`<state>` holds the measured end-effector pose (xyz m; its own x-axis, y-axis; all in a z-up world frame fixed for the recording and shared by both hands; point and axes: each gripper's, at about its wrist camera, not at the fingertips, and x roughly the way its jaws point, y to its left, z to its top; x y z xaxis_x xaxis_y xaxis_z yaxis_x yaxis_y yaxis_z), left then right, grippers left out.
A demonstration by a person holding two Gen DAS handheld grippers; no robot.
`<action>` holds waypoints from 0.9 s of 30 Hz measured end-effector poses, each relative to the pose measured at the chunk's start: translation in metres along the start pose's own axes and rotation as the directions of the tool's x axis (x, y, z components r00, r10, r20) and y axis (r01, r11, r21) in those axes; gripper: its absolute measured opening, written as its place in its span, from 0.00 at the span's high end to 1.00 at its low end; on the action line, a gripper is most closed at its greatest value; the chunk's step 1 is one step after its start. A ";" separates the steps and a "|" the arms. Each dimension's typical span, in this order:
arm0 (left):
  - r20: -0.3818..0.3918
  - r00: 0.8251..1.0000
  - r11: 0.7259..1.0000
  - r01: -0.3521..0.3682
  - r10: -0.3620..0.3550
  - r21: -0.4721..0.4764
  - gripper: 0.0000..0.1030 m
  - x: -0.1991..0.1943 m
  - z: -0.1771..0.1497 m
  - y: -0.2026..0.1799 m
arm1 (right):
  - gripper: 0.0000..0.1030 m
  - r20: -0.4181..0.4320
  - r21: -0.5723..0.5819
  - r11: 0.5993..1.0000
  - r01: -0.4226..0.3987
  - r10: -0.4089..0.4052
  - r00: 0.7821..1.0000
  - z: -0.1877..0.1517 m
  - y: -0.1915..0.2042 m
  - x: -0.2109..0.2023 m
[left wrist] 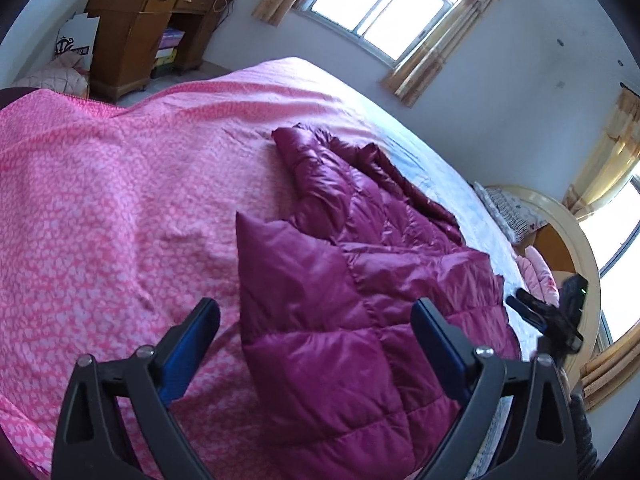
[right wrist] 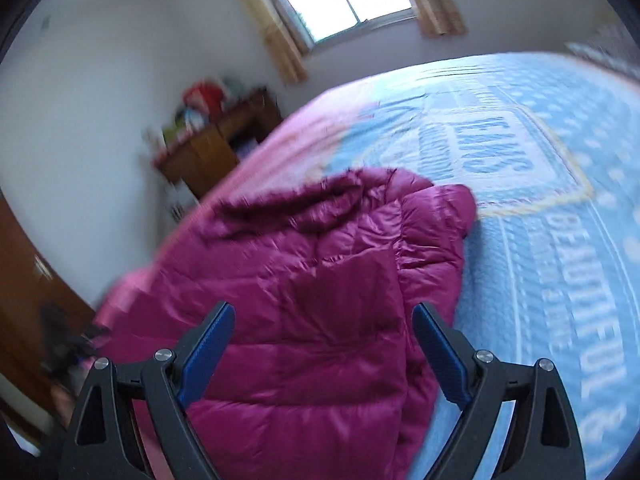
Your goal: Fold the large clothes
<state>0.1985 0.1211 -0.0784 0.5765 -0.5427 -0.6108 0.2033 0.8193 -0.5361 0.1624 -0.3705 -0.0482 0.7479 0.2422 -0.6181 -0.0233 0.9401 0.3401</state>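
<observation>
Pink bedspread [left wrist: 120,200] lies open — jacket [left wrist: 360,280] blocks right.

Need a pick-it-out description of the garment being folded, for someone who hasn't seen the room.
Find the big bed under the window. On it, where the pink cover meets the blue blanket, lies a puffy jacket. It's the only glossy, magenta, quilted thing; the bedding around it is flat and matte.

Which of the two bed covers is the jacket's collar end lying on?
The pink patterned cover; the magenta quilted puffer jacket's collar lies there, while the blue lettered blanket borders its other side.
</observation>
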 end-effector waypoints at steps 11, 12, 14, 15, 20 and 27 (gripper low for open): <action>0.003 0.999 0.999 0.038 -0.038 0.035 0.68 0.006 -0.007 -0.012 | 0.81 -0.024 -0.096 0.994 0.044 -0.046 0.999 -0.018 0.012 0.010; 0.013 0.999 0.998 0.031 -0.032 0.056 0.80 0.002 -0.009 -0.016 | 0.82 -0.011 -0.091 0.995 0.047 -0.048 0.999 -0.020 0.014 0.003; 0.034 0.999 0.996 0.016 -0.019 0.087 0.86 -0.003 -0.009 -0.023 | 0.82 0.021 -0.087 0.995 0.055 -0.053 0.998 -0.025 0.018 -0.011; 0.056 0.998 0.994 0.008 -0.014 0.106 0.88 -0.010 -0.009 -0.028 | 0.83 0.035 -0.088 0.994 0.065 -0.062 0.997 -0.026 0.021 -0.018; 0.153 0.988 0.986 0.006 -0.032 0.167 0.90 -0.038 0.009 -0.054 | 0.84 0.171 -0.057 0.995 0.084 -0.074 0.983 -0.017 0.032 -0.068; 0.244 0.968 0.961 -0.113 0.050 0.252 0.91 -0.024 0.078 -0.102 | 0.84 0.325 -0.055 0.988 0.146 -0.121 0.938 0.039 0.048 -0.099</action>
<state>0.2261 0.0652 0.0359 0.7618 -0.4393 -0.4762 0.3292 0.8955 -0.2995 0.1133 -0.3586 0.0568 0.9198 0.0357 -0.3907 0.0498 0.9772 0.2065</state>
